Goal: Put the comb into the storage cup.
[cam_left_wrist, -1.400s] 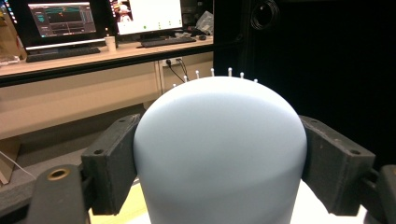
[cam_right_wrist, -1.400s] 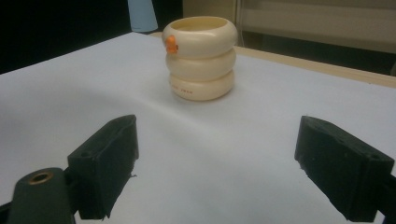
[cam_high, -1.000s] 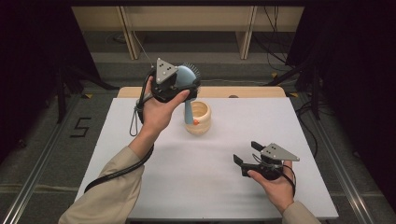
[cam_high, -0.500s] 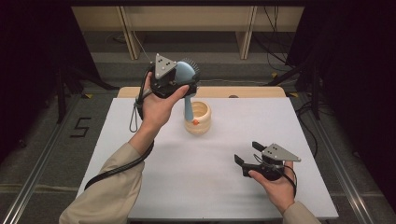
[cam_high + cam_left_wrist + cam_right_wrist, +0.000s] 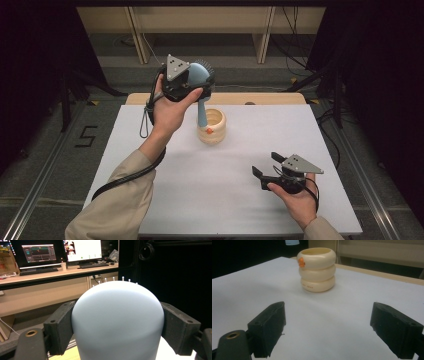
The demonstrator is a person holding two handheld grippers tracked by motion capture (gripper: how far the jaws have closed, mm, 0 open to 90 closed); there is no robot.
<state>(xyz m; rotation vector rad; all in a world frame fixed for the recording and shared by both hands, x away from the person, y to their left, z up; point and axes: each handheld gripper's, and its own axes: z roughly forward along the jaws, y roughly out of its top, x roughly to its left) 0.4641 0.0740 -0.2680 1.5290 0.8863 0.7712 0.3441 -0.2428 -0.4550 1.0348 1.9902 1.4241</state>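
My left gripper (image 5: 187, 82) is raised over the back of the white table (image 5: 225, 200) and is shut on the rounded head of a pale blue hairbrush (image 5: 200, 75). Both black pads press the head's sides in the left gripper view (image 5: 117, 322), and white bristle tips show above it. The brush handle (image 5: 201, 112) hangs down over a cream ribbed cup (image 5: 212, 127) with an orange mark. In the right gripper view the handle's tip (image 5: 292, 242) is just above the cup (image 5: 317, 270). My right gripper (image 5: 266, 165) rests low at the front right, open and holding nothing (image 5: 327, 327).
A wooden strip (image 5: 270, 98) borders the table's far edge, with wooden furniture legs (image 5: 262, 35) behind it. A desk (image 5: 50, 272) with monitors and a keyboard shows in the left gripper view. Dark space flanks both sides of the table.
My left gripper has risen slightly with the brush, drawing the handle up from the cup. The right gripper has stayed put.
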